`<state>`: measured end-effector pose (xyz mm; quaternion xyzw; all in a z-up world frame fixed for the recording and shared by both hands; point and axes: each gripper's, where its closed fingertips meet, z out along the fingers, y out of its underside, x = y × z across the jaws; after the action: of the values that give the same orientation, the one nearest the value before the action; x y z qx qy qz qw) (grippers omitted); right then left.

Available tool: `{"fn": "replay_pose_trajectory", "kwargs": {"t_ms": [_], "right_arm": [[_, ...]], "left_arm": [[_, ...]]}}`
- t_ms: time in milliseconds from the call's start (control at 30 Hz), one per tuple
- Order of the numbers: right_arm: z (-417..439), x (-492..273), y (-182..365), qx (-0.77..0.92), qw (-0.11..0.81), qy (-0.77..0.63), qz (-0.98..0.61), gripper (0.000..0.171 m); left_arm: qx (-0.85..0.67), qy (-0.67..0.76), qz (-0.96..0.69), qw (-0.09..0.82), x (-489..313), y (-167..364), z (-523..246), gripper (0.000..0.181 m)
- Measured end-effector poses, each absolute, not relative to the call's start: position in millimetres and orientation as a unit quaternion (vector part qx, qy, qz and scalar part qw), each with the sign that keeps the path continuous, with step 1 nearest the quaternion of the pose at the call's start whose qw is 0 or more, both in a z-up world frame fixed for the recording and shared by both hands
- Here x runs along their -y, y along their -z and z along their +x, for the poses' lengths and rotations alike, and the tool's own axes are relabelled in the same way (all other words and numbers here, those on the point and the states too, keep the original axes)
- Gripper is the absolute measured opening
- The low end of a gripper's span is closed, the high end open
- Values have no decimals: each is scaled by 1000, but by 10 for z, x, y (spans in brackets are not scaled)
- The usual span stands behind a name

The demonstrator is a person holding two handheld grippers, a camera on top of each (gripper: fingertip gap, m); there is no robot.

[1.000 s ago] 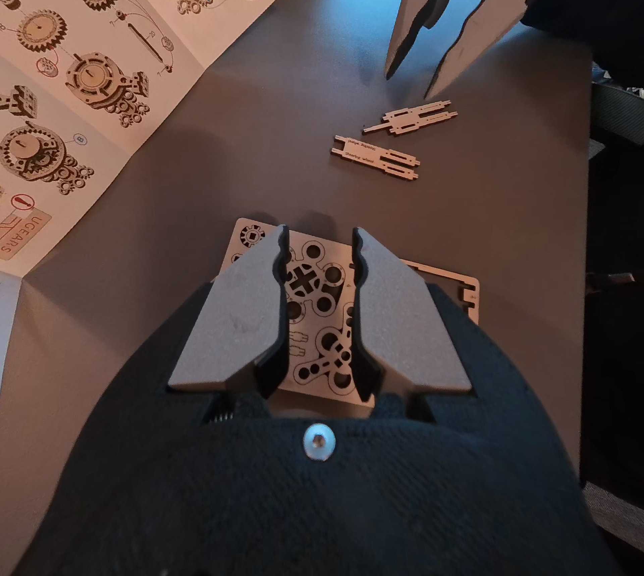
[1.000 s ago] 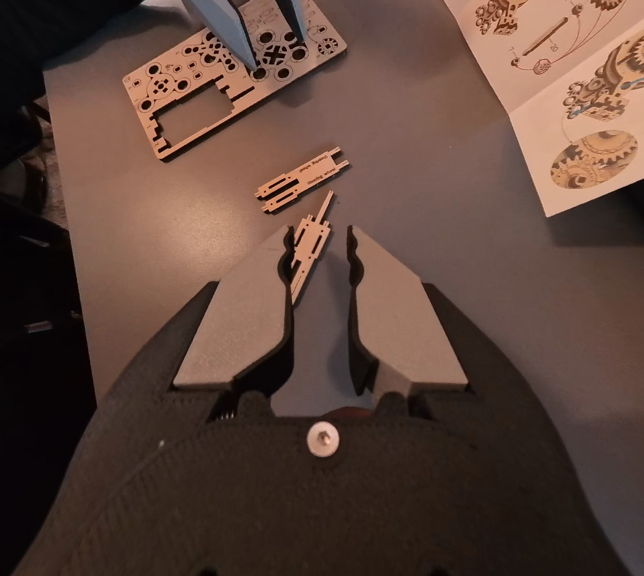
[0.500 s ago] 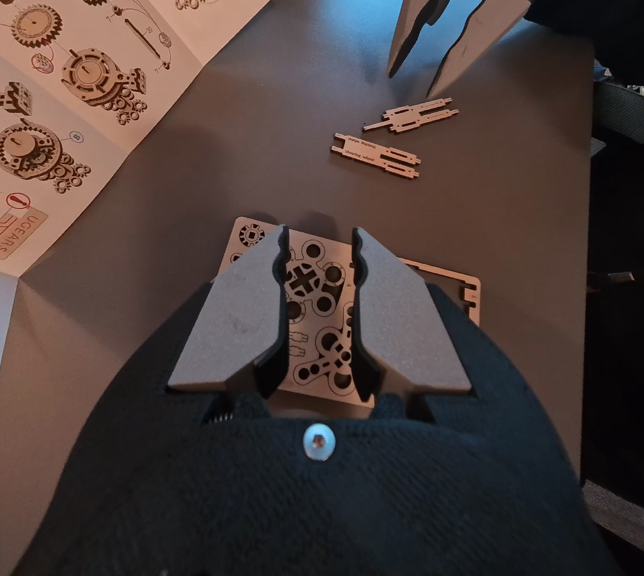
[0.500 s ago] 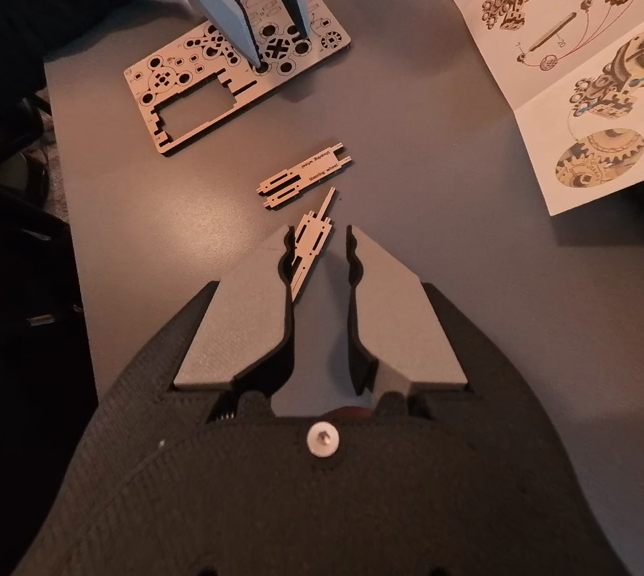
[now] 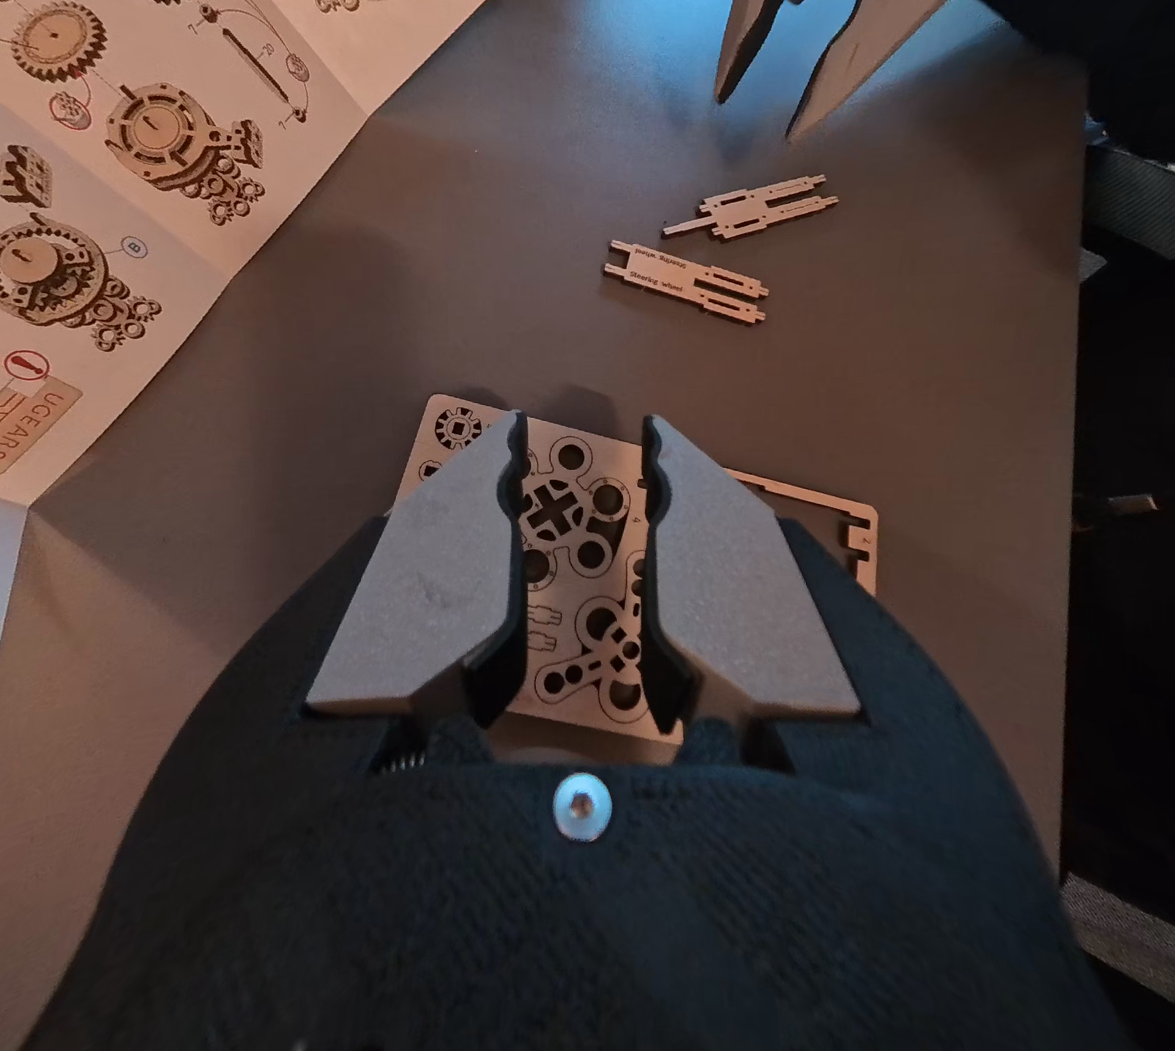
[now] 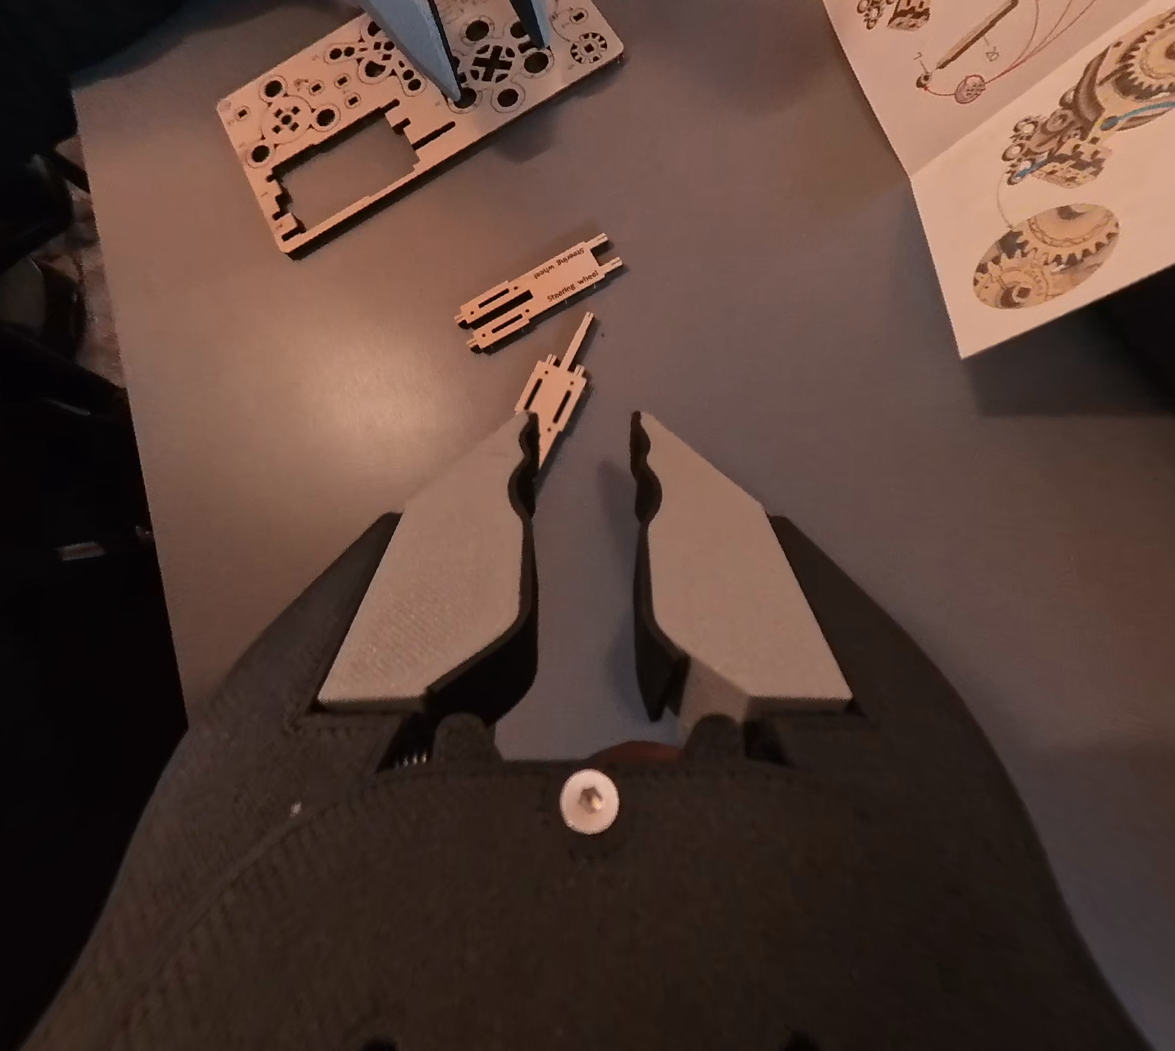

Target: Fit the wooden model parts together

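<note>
A laser-cut wooden sheet (image 5: 802,496) with punched-out shapes lies on the grey table. My left gripper (image 5: 582,429) is open and empty, with its fingertips over the sheet's near end. It also shows in the right wrist view (image 6: 497,70), tips at the sheet (image 6: 343,207). Two loose flat parts lie mid-table: a lettered slotted strip (image 5: 683,280) (image 6: 537,293) and a slotted piece with a thin pin (image 5: 750,210) (image 6: 553,385). My right gripper (image 6: 582,416) is open and empty just behind the pin piece, whose end runs by the left finger. It also shows in the left wrist view (image 5: 756,115).
A folded paper instruction sheet (image 5: 159,99) (image 6: 1017,99) with gear drawings covers one side of the table. The table edge (image 6: 108,321) runs close beside the wooden sheet, with dark floor and clutter beyond it. Some 15 centimeters of space lies between my two pairs of fingers.
My right gripper has drawn back a little from the pin piece, which now reaches less far in between the fingers. My left gripper has hardly moved.
</note>
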<state>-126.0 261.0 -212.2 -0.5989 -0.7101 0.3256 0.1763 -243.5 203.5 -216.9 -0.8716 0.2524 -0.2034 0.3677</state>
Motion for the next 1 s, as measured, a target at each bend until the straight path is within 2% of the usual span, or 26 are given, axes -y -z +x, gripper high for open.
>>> {"fn": "replay_pose_trajectory", "kwargs": {"t_ms": [467,500,767,867,1000], "right_arm": [[-990,-2459,2344,750,83,-300,-584,18],[-978,-2420,2355,754,75,-302,-579,12],[-972,-1867,2261,767,-5,-390,-509,20],[-1034,-1915,2120,753,17,-417,-508,19],[-1198,-2240,1897,724,117,-432,-525,23]], "left_arm": [[-253,204,-872,365,-2037,2187,-2426,33],[-254,204,-873,364,-2037,2191,-2421,33],[-260,205,-873,357,-2029,2223,-2384,33],[-260,205,-873,359,-2029,2216,-2385,33],[-261,207,-873,357,-2024,2221,-2375,33]]}}
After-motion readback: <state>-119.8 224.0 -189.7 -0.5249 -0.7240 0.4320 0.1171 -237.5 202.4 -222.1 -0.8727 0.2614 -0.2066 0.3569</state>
